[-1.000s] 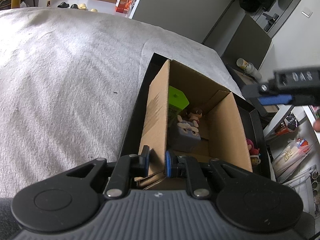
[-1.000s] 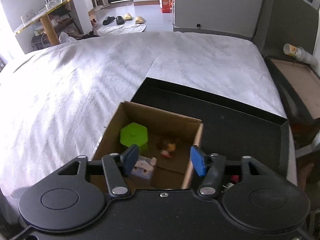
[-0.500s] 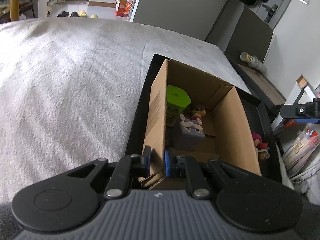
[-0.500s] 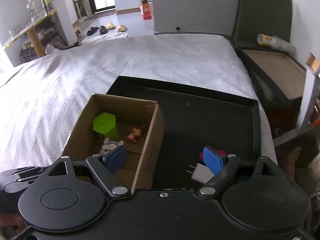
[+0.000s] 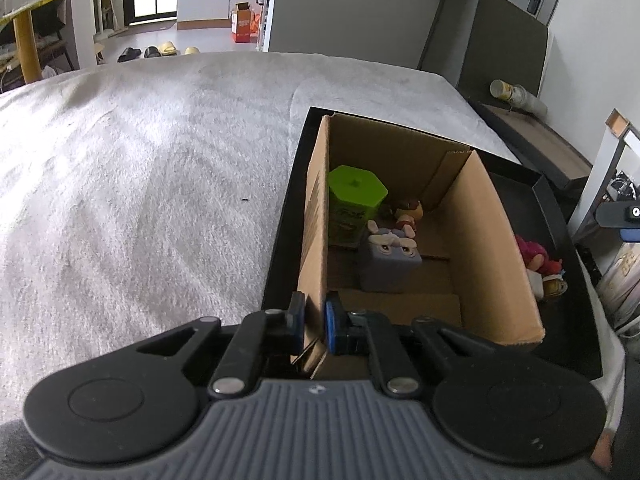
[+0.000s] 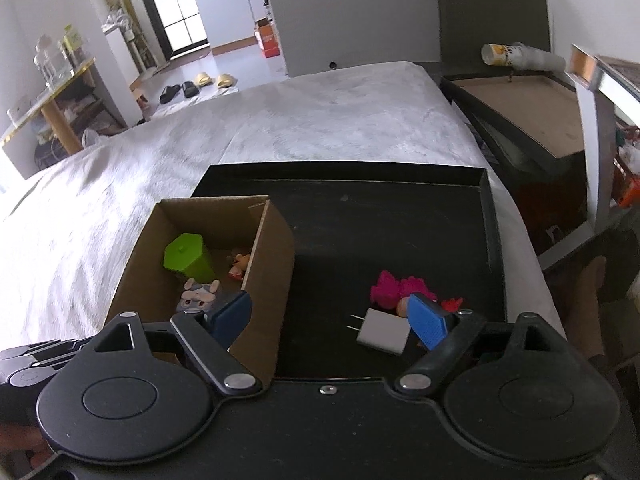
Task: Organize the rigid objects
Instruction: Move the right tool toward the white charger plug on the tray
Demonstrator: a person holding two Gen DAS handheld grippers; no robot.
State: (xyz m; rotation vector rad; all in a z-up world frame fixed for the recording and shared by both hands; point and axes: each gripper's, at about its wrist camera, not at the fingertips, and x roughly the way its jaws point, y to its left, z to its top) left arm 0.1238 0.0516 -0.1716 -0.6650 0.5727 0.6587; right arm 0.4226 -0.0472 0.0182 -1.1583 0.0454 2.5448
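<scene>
A cardboard box [image 5: 492, 240] stands in a black tray [image 5: 560, 216] on a bed. It holds a green hexagonal container [image 5: 354, 194], a grey rabbit-faced cube [image 5: 390, 262] and a small figurine [image 5: 408, 212]. My left gripper [image 5: 315, 326] is shut on the box's near left wall. My right gripper [image 6: 332, 318] is open above the tray [image 6: 360, 208], right of the box [image 6: 272, 256]. A white plug charger [image 6: 384, 330] and a pink-haired doll [image 6: 390, 288] lie on the tray between its fingers.
The grey-white bedspread [image 5: 140, 180] spreads left and beyond the tray. A dark bedside cabinet [image 6: 532, 120] with a lying cup [image 6: 504, 54] stands at the right. Shelves and slippers [image 6: 196, 82] are in the background.
My right gripper has moved right, from over the box to over the tray's charger and doll, and its jaws have widened. My left gripper keeps its hold on the box wall.
</scene>
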